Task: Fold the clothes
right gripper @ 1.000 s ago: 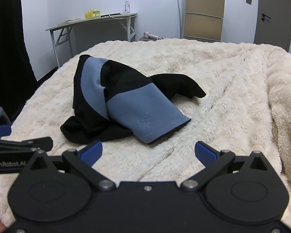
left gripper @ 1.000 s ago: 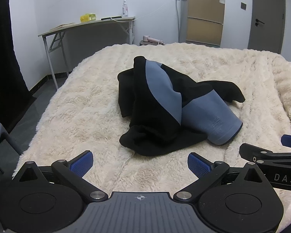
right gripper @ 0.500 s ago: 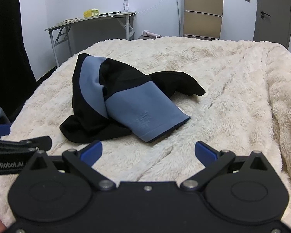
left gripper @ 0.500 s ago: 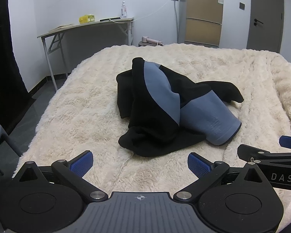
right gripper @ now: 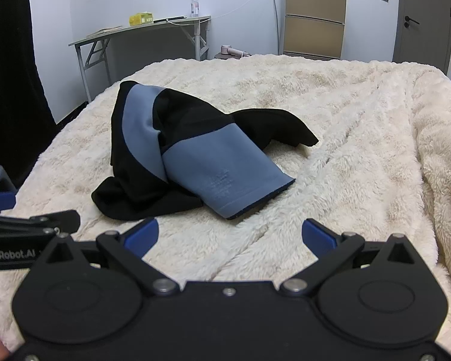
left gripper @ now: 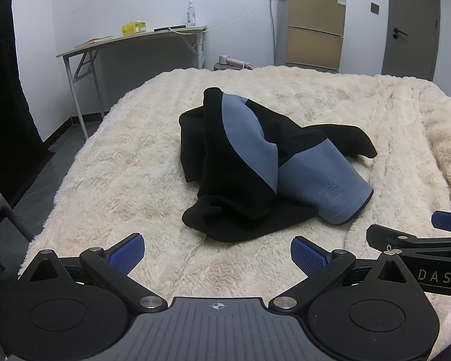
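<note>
I hold my left gripper (left gripper: pixel 216 251) and right gripper (right gripper: pixel 230 234) low and level over the near edge of the bed (left gripper: pixel 129 162), side by side, both pointing forward. Both sets of jaws are spread wide with nothing between them. The garment (left gripper: pixel 255 165), black and blue, lies crumpled mid-bed just ahead, clear of my fingertips.

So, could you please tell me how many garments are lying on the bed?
1: a crumpled black and blue garment lies near the middle of the fluffy cream blanket, ahead of both open claws. Its folds could hide something smaller.
</note>
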